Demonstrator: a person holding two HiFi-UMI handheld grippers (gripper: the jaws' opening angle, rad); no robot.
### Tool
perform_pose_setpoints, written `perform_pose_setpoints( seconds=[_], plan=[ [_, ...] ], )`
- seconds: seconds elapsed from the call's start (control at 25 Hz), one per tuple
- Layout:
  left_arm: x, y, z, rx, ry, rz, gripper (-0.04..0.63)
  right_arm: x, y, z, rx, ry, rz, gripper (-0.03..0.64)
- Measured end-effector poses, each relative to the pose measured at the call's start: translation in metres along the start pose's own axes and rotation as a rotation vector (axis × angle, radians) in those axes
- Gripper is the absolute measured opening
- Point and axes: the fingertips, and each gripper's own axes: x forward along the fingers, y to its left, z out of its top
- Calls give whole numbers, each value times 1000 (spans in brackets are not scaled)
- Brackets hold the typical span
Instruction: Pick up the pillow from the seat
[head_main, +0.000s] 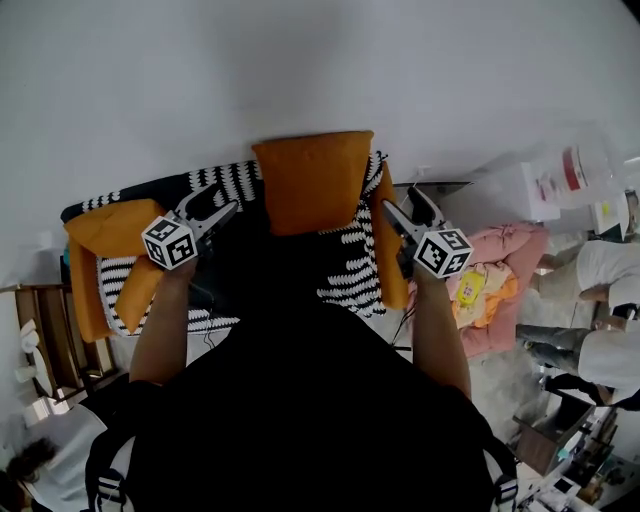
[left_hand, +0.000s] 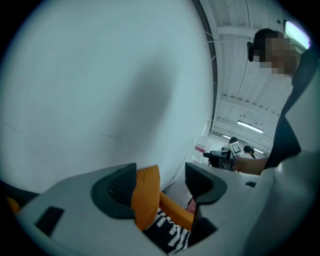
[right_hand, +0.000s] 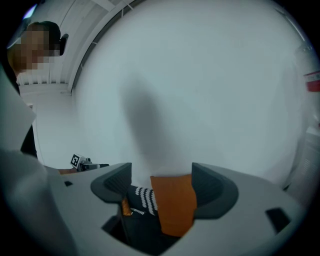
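An orange pillow (head_main: 313, 180) stands upright against the back of an armchair draped in a black-and-white patterned throw (head_main: 345, 265). My left gripper (head_main: 222, 207) hovers just left of the pillow and my right gripper (head_main: 400, 208) just right of it. Both are open and neither touches it. In the left gripper view the pillow (left_hand: 145, 197) lies beyond the open jaws of the left gripper (left_hand: 159, 184), close to the left jaw. In the right gripper view the pillow (right_hand: 172, 205) shows beyond the jaws of the right gripper (right_hand: 162, 186), toward the right jaw. My body hides the seat.
The chair has orange armrests (head_main: 392, 260), and a second orange cushion (head_main: 110, 235) lies at its left. A white wall (head_main: 300, 70) rises right behind it. A wooden shelf (head_main: 40, 340) stands at the left, a pink bundle (head_main: 505, 265) and people (head_main: 600, 300) at the right.
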Motion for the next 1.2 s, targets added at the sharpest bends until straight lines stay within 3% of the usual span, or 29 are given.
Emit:
perform_pose_setpoints(
  seconds=[0.8,1.2],
  plan=[
    [62,22,-22,-60,63,88,311,54,-91,-10,80,72,32,371],
    [86,33,-35,-98,68,130,312,81,-115,-24,105,121,67,371]
  ],
)
